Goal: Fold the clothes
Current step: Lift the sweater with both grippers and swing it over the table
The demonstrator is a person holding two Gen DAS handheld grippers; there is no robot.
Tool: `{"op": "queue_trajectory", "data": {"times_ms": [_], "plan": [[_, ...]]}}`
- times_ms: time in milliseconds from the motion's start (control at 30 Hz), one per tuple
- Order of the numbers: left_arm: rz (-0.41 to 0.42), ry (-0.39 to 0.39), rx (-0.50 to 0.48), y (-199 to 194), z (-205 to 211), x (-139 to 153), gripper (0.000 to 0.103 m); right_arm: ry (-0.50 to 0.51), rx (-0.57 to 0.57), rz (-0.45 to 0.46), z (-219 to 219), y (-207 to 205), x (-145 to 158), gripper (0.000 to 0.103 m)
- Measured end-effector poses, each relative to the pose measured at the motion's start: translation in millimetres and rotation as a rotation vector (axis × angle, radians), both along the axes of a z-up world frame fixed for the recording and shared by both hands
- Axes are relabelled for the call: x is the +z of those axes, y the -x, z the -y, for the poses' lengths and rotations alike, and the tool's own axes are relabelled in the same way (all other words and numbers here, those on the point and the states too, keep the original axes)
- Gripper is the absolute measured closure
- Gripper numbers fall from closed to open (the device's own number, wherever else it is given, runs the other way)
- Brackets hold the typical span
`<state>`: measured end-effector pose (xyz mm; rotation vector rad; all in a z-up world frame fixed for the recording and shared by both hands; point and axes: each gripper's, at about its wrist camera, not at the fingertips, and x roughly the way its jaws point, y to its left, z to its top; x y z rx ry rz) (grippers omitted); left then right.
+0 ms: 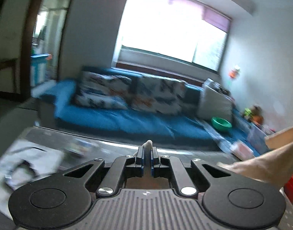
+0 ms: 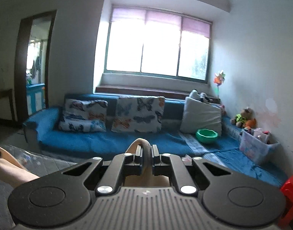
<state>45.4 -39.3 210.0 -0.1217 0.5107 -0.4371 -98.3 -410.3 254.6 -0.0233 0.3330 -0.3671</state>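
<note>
My left gripper (image 1: 147,158) is shut on a fold of beige-grey cloth (image 1: 147,145) that pokes up between its fingers. It is held up in the air and faces the blue sofa (image 1: 127,118). The view is blurred. My right gripper (image 2: 145,158) is shut on a thicker fold of the same kind of beige-grey cloth (image 2: 144,143), also held high and level. Most of the garment hangs below both grippers and is hidden. A person's bare forearm (image 1: 268,164) shows at the right of the left wrist view, and also at the left of the right wrist view (image 2: 10,170).
A dark low table (image 1: 56,140) with papers lies below left. The blue sofa (image 2: 108,141) carries butterfly cushions (image 2: 138,115), a grey pillow (image 2: 201,117), a green bowl (image 2: 206,135) and a plastic toy box (image 2: 255,147). A red stool (image 2: 290,189) stands at the right. A doorway (image 2: 36,65) is on the left.
</note>
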Motion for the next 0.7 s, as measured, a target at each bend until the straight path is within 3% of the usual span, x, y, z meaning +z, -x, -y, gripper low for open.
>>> {"op": "queue_trajectory", "data": {"times_ms": [233,433,600,700], "plan": [[0.026,-0.066,0.140,-27.9,-45.1,31.6,0.096,-0.037,0.056,-0.035,-19.4,-58.6,11.7,0.096],[0.015,-0.055,0.210,-74.7,-58.0,52.4,0.096,-0.012,0.072,-0.038,-39.8,-114.8,27.9,0.096],[0.077,0.012,0.206,-84.5,-68.7,74.5,0.096,-0.044,0.063,0.034,-37.8,-135.1,44.1,0.096],[0.077,0.011,0.157,-69.6,-77.1,66.3,0.096,-0.045,0.071,0.066,-33.4,-128.6,47.5,0.096]]}}
